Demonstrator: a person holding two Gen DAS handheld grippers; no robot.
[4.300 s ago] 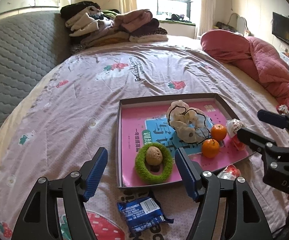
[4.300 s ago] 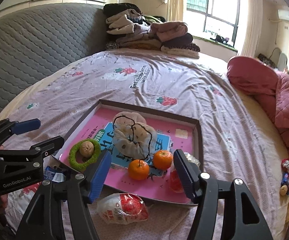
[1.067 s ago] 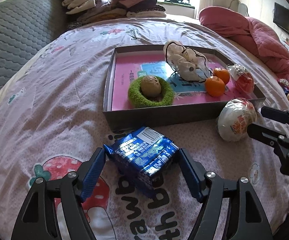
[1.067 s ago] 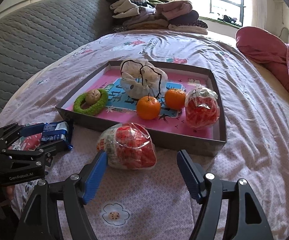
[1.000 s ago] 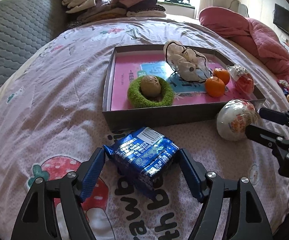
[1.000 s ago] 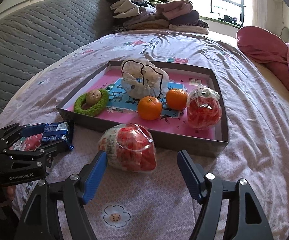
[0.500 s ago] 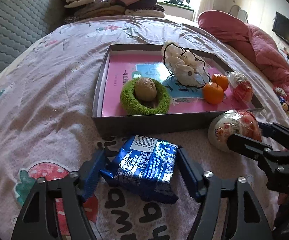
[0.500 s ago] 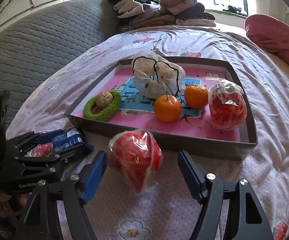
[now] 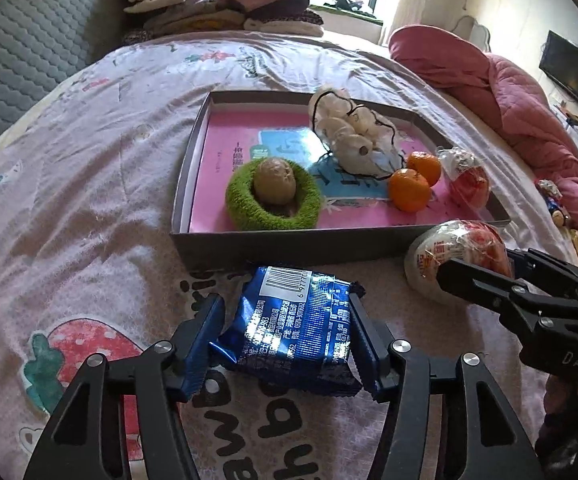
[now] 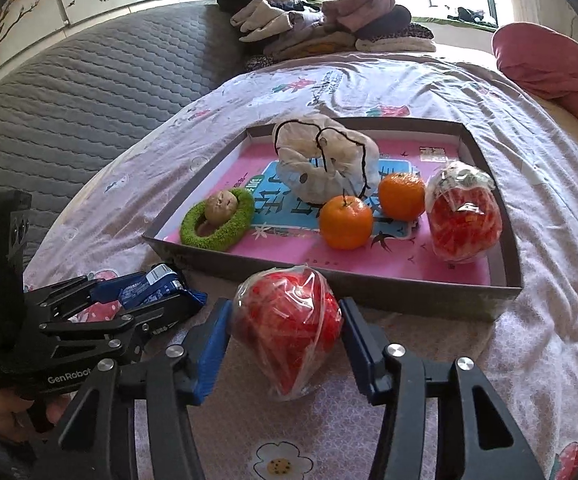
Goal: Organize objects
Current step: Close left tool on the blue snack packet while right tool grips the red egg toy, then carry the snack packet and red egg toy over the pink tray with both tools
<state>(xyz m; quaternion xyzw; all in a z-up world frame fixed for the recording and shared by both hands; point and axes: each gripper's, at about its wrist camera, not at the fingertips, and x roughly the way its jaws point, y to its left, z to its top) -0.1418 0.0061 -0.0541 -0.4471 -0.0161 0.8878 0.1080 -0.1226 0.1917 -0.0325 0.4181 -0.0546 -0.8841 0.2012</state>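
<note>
**Both claws closing on packets at the box's near wall**

Left claw sat low on the bedsheet, jaws closing around the blue snack packet. Both pads touched the wrapper's sides, pinching it. The packet lay just short of the grey box, near its left front corner. Open sheet ran wide to the left, up to the quilted grey headboard.

Inside the box, left to right: green knitted ring with a walnut in it, pale drawstring pouch, two oranges, a red-filled clear bag against the right wall. Bare pink floor showed in the box's front middle.

Right claw was closing on a second red-filled bag outside the box, close against the near wall. Both pads met the plastic, gripping it. Free sheet lay to the right of it.

The left view showed the barcode on the blue packet; the right view showed only the packet's end behind the left claw. The right view alone showed a hand under the left tool.

A second earlier both claws stood wide of their packets. The blue packet had since turned squarer to the jaws; the red bag had tipped up on end.
</note>
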